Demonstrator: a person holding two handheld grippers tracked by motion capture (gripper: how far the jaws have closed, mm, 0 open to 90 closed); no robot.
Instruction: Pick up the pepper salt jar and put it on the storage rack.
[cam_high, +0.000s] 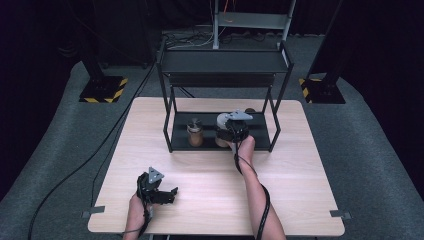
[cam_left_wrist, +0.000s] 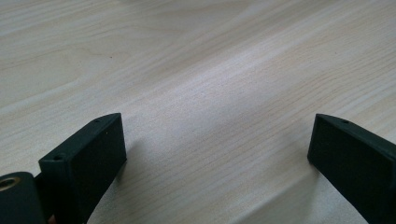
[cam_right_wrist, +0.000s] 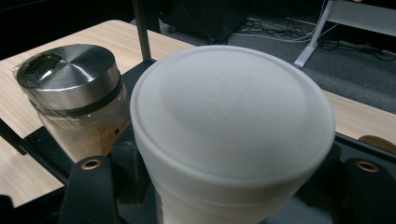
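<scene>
Pale wood table (cam_high: 210, 185) w/ a black two-tier metal rack (cam_high: 222, 62) at its far side, in the high view. Right gripper (cam_high: 231, 131) is reached into the rack's lower shelf, at a white-lidded container (cam_high: 222, 120); grey plate on top covers most of it. Just left of that gripper, apart from it, stands a jar w/ a metal lid (cam_high: 195, 132). Left gripper (cam_high: 172, 192) rests low over the table's near-left part, well apart from the rack, jaws pointing right.

Left gripper view: left gripper (cam_left_wrist: 217, 144) w/ jaws spread wide, nothing between them but bare wood table (cam_left_wrist: 196, 70).

Right gripper view: white-lidded container (cam_right_wrist: 231, 121) sits right btwn the two black jaws, one each side of its body, close against it; looks pinched, though the contact itself is hidden under the lid. Steel-lidded jar (cam_right_wrist: 74, 93) w/ brownish contents and clear wrap is just left of the container, nearly touching. Both on the rack's dark shelf (cam_right_wrist: 46, 144).
</scene>
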